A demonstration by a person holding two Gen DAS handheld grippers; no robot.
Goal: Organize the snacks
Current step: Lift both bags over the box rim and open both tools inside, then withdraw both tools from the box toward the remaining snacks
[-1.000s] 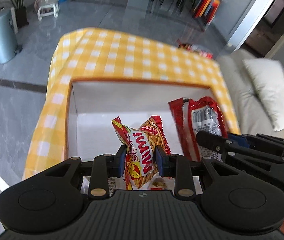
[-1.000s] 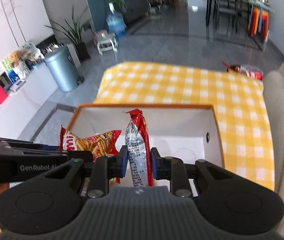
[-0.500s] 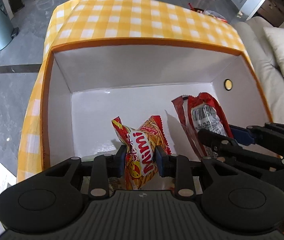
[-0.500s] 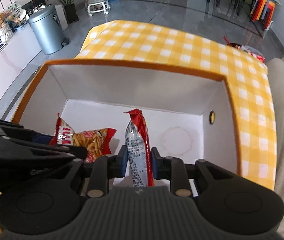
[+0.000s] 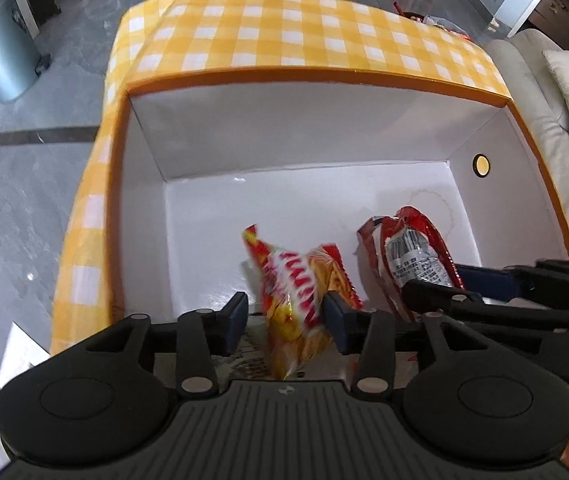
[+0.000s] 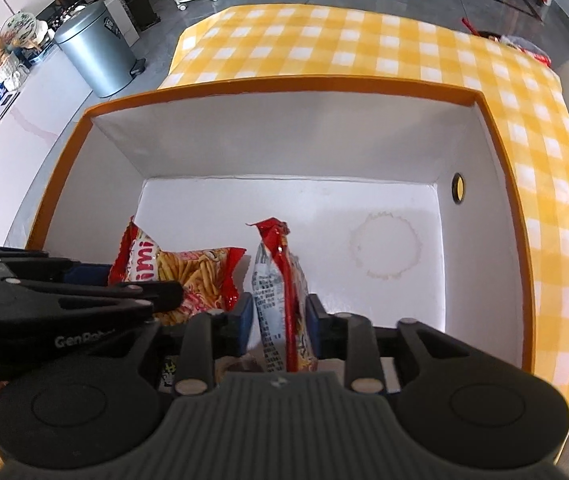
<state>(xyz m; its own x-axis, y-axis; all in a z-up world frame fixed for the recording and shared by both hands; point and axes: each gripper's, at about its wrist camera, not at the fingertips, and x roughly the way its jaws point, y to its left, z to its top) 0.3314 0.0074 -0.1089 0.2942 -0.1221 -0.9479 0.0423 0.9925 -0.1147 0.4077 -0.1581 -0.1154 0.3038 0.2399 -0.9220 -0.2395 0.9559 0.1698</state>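
An orange-rimmed box (image 5: 316, 80) with white inside walls stands on a yellow checked tablecloth; it shows in the right wrist view too (image 6: 268, 84). My left gripper (image 5: 284, 314) is over the box with its jaws apart, and the red and yellow Mimi snack bag (image 5: 296, 300) sits loose and blurred between them. My right gripper (image 6: 278, 320) is beside it on the right, and the red and silver snack packet (image 6: 280, 296) stands between its slightly parted jaws. The packet (image 5: 412, 256) and the Mimi bag (image 6: 188, 272) each show in the other view.
The yellow checked table (image 6: 364, 44) runs beyond the box. Snack wrappers (image 6: 524, 46) lie at its far right corner. A grey bin (image 6: 96, 56) stands on the floor at left and a sofa with cushions (image 5: 564, 92) at right.
Both grippers have gone lower into the box. The left jaws have opened and the Mimi bag is slipping free. The right jaws have widened a little around the red packet.
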